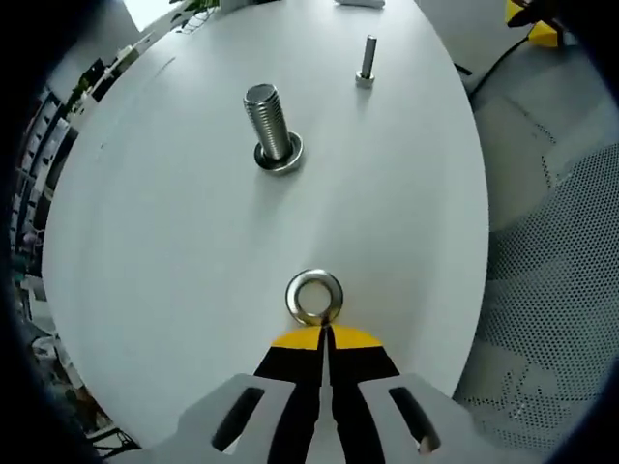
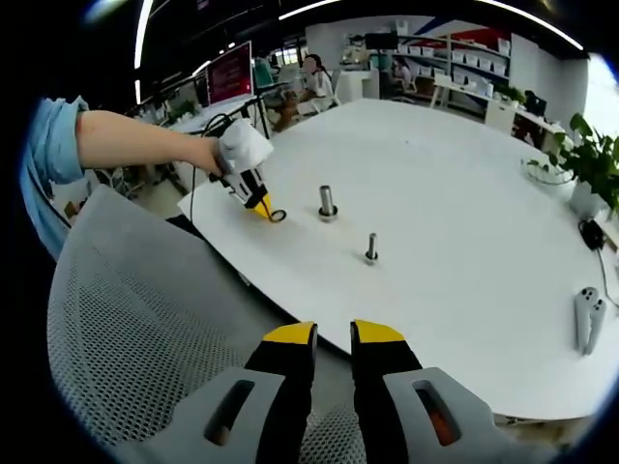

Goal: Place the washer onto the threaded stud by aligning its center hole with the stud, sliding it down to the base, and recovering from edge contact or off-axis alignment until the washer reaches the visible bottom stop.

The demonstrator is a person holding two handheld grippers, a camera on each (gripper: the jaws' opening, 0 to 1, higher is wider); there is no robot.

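Steel washer (image 1: 314, 296) is pinched by its near edge between the yellow tips of the left gripper (image 1: 323, 333), whose jaws are closed together on it; the ring sits low over the white counter (image 1: 174, 290), its hole open and facing the camera. Farther along the counter stands the large threaded stud (image 1: 271, 124), upright on a flat round base, well apart from the washer. A smaller bolt (image 1: 367, 60) stands beyond it, toward the far edge. Grey perforated mesh of a chair (image 1: 561, 290) lies off the counter's side.

From the right gripper view, the left gripper (image 2: 263, 206) is seen at the near-left rim of the counter (image 2: 464, 213), held by a person's hand (image 2: 211, 155) with a blue sleeve (image 2: 50, 155) pushed up the arm; the washer (image 2: 278, 216) shows as a dark ring at its tip. The stud (image 2: 327, 202) stands just beside it, and the smaller bolt (image 2: 371, 247) is nearer the camera. The right gripper (image 2: 333, 335) hovers over the mesh chair back (image 2: 145, 319), off the counter, jaws slightly parted with nothing between them. A white controller (image 2: 587, 317) lies near the right edge, and a potted plant (image 2: 580, 164) stands behind it
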